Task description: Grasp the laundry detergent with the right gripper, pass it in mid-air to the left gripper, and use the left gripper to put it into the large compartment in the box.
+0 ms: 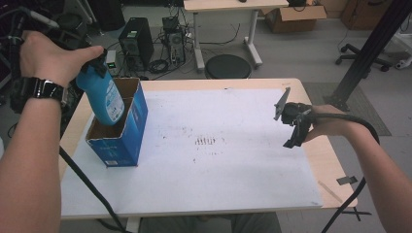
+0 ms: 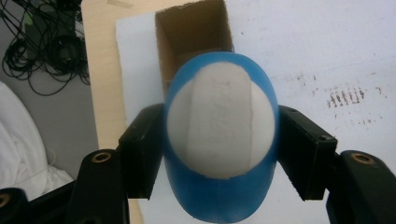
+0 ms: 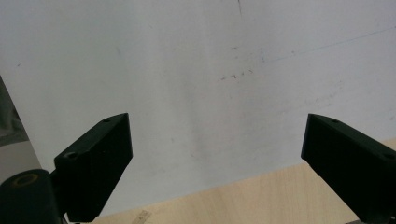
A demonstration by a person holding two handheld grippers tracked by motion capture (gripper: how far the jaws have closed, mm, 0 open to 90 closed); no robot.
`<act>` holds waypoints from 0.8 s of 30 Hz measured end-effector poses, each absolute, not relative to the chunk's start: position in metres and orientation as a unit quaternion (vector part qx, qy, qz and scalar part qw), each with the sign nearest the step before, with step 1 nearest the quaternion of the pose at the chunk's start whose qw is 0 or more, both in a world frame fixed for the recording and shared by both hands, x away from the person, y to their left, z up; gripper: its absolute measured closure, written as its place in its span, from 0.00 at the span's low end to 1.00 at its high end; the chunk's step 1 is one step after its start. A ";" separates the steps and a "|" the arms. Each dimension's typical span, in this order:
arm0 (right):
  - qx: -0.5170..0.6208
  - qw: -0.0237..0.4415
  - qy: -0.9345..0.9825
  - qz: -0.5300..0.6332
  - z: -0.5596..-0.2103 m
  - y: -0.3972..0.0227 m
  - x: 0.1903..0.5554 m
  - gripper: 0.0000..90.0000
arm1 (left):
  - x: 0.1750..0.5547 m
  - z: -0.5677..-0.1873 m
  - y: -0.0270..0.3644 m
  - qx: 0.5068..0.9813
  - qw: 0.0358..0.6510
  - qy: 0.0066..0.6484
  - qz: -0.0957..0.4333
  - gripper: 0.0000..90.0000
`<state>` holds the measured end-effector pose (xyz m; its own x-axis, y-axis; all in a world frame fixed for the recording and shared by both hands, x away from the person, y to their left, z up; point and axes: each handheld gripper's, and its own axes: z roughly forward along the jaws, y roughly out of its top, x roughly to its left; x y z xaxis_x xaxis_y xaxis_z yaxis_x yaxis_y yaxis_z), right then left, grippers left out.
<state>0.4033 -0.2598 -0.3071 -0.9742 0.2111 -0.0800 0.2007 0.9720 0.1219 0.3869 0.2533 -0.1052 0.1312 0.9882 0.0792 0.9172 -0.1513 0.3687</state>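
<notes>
A blue bottle (image 1: pixel 103 94) with a white label hangs bottom-down over the open blue cardboard box (image 1: pixel 127 127) at the table's left, its lower end inside the box mouth. My left gripper (image 1: pixel 94 63) is shut on it near the top. From the left gripper view the bottle (image 2: pixel 219 140) sits squeezed between both jaws, with the brown inside of the box (image 2: pixel 194 39) below it. My right gripper (image 1: pixel 290 127) stands open over the right edge of the white sheet (image 1: pixel 204 145), with nothing between its jaws (image 3: pixel 217 158).
The white sheet (image 3: pixel 187 70) covers most of the wooden table (image 1: pixel 325 155); dark smudges (image 1: pixel 205 141) mark its middle. Beyond the far edge stand a round black stool (image 1: pixel 228 66), computer towers (image 1: pixel 136 41) and tangled cables on the floor. A black cable (image 1: pixel 87 184) trails over the near left.
</notes>
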 end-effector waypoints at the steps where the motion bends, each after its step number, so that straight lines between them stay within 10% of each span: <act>1: 0.103 0.046 0.992 0.057 -0.307 -0.260 0.403 0.10 | 0.387 -0.108 0.254 0.742 0.116 0.642 0.152 0.42; 24: 0.100 0.044 0.993 0.052 -0.308 -0.260 0.401 0.10 | 0.396 -0.188 0.269 0.729 0.095 0.665 0.132 0.42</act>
